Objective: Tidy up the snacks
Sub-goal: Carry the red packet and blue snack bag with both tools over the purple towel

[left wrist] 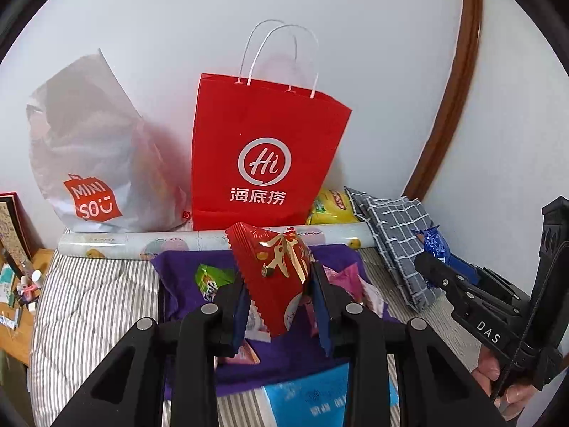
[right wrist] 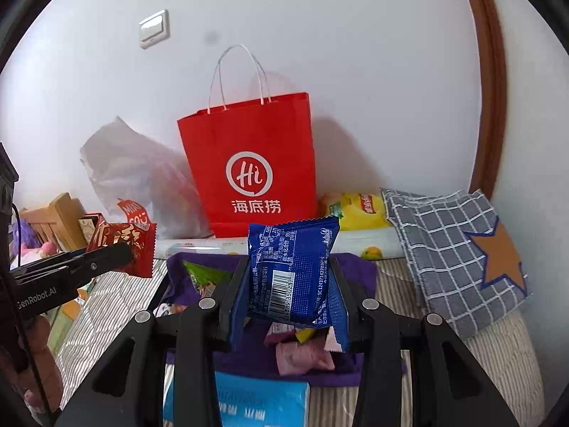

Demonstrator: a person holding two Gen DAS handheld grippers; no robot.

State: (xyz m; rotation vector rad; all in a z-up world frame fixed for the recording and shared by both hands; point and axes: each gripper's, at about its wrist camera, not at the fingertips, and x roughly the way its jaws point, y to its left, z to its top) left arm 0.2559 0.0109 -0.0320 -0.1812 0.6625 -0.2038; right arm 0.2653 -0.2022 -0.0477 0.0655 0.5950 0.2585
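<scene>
- Left gripper [left wrist: 277, 299]: jaws narrow, clamped on red snack packet [left wrist: 275, 270], glossy foil, gold print, zigzag-cut edges; packet tilted, lifted clear of the bed.
- Beyond left gripper, leftward: white crinkled plastic bag [left wrist: 92, 163], red logo, slumped against wall.
- Straight ahead of both grippers: red paper bag [left wrist: 263, 149], upright, stiff, white twisted cord handles, mouth open.
- Under both grippers: purple cloth [left wrist: 177, 267] on striped bedding [left wrist: 92, 306], loose wrapped snacks on it, green [left wrist: 209, 277] and pink [right wrist: 302, 356] among them.
- Between cloth and bags: printed paper roll [left wrist: 142, 242], lying flat.
- Right gripper [right wrist: 290, 295]: jaws partly open, gripping blue snack packet [right wrist: 291, 267], puffy pillow shape, barcode side facing camera, held in air.
- Right of right gripper: grey checked fabric [right wrist: 444, 249], folded, orange star patch; yellow chip bag [right wrist: 355, 210] beside red bag's base.
</scene>
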